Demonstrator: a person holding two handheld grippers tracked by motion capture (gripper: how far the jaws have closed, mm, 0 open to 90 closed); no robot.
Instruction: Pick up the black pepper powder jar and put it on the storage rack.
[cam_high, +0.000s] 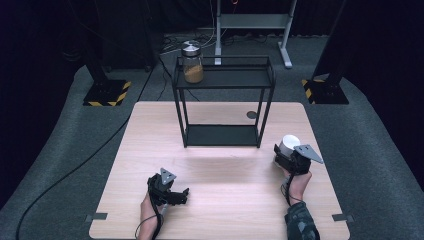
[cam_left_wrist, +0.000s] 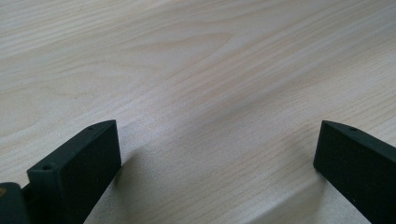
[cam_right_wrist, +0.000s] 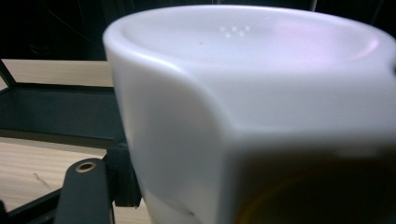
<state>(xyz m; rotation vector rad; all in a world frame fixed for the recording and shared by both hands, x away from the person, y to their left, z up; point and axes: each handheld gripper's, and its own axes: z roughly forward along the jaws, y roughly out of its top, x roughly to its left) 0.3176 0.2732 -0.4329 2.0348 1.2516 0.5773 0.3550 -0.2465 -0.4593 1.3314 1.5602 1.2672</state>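
Currently: right gripper (cam_high: 284, 150) pinching white cup (cam_high: 288, 144) beside black rack (cam_high: 223, 100); left gripper (cam_high: 181, 195) spread, low over pale wood table (cam_high: 220, 200); dark carpeted room.

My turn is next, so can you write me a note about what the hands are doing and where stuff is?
Right gripper: shut on the white shaker, held near the rack at the table's right side.
Left gripper: open, holding nothing, low over the table.
Jar: on the rack's top shelf, left end.
Done: shaker gripped.
Left: probably shelving the shaker on the rack.
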